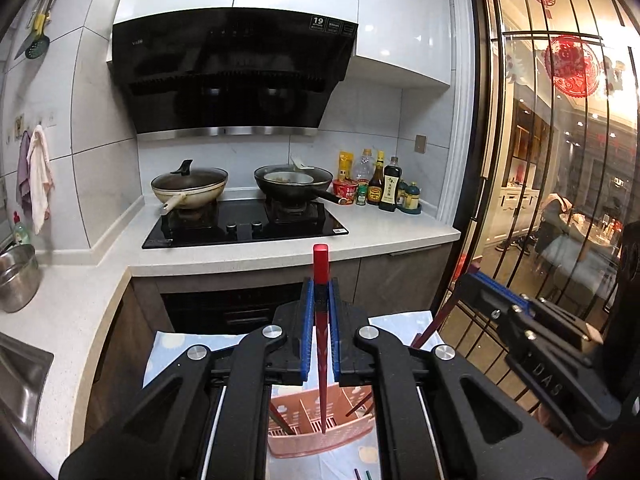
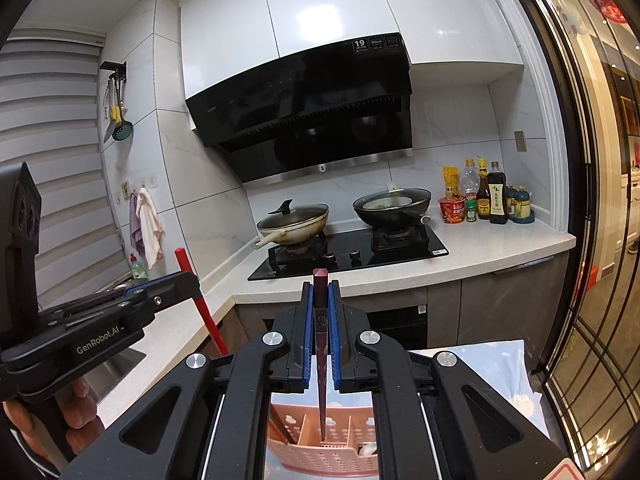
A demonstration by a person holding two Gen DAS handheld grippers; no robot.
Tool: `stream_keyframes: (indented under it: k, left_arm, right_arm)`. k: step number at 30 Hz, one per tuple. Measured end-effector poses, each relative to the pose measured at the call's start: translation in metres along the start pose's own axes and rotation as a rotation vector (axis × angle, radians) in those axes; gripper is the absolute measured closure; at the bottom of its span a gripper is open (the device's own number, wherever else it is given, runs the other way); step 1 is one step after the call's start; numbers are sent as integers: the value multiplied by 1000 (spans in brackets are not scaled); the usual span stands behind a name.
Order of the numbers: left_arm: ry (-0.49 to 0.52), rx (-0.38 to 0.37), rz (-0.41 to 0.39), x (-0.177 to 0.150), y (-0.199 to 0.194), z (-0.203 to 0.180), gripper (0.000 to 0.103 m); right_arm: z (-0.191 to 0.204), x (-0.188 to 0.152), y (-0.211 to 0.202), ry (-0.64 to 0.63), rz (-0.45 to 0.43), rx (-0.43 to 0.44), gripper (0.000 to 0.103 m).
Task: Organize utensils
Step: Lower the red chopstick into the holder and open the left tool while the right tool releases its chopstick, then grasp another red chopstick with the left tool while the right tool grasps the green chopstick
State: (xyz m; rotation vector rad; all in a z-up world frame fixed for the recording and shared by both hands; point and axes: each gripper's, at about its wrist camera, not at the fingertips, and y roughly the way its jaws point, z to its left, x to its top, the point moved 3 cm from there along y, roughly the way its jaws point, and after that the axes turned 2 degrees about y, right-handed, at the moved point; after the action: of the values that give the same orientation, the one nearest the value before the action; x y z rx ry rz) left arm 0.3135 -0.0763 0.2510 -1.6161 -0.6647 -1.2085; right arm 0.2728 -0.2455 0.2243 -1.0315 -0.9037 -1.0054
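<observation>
My left gripper (image 1: 320,292) is shut on a red chopstick (image 1: 320,268), held upright with its tip down in the pink slotted utensil caddy (image 1: 320,436). My right gripper (image 2: 320,296) is shut on a dark maroon chopstick (image 2: 320,284), also upright with its tip in the pink caddy (image 2: 328,452). In the left wrist view the right gripper (image 1: 476,292) shows at the right with its chopstick slanting down. In the right wrist view the left gripper (image 2: 176,284) shows at the left holding the red chopstick (image 2: 198,300). More chopsticks stand in the caddy's left slot.
The caddy sits on a light blue patterned cloth (image 1: 168,344). Behind are the white counter (image 1: 360,236), a black hob with two woks (image 1: 188,190), sauce bottles (image 1: 380,188), a steel pot (image 1: 16,276) and a sink at left, and a glass door (image 1: 560,200) at right.
</observation>
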Motion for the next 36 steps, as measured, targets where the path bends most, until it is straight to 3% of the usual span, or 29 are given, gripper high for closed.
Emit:
stream_keyframes:
  k: [5,16,18,20,22,36]
  left_arm:
    - [-23,-4,45,-10,23,6,96]
    - [-82,18,203,-72,76,25,96]
    - [-86,33,214,-80,75,27,92]
    - [-88,59,209,-86,70,29,60]
    - [-87,91,180,-91,61,30,46]
    - [-81,114,202,-140,4,30,46]
  right_arm:
    - [-2,-15,29,0,49,-15,96]
    - [-8,-61,67,-15,179,-39,95]
    - [-7,-64,63,-20,169,-57,85]
    - [-7,-65,59,-14,159,-58,73]
    - [-10,-66,50,3,144,-56,66]
    - [-7,-104,-27,24,142,-49,66]
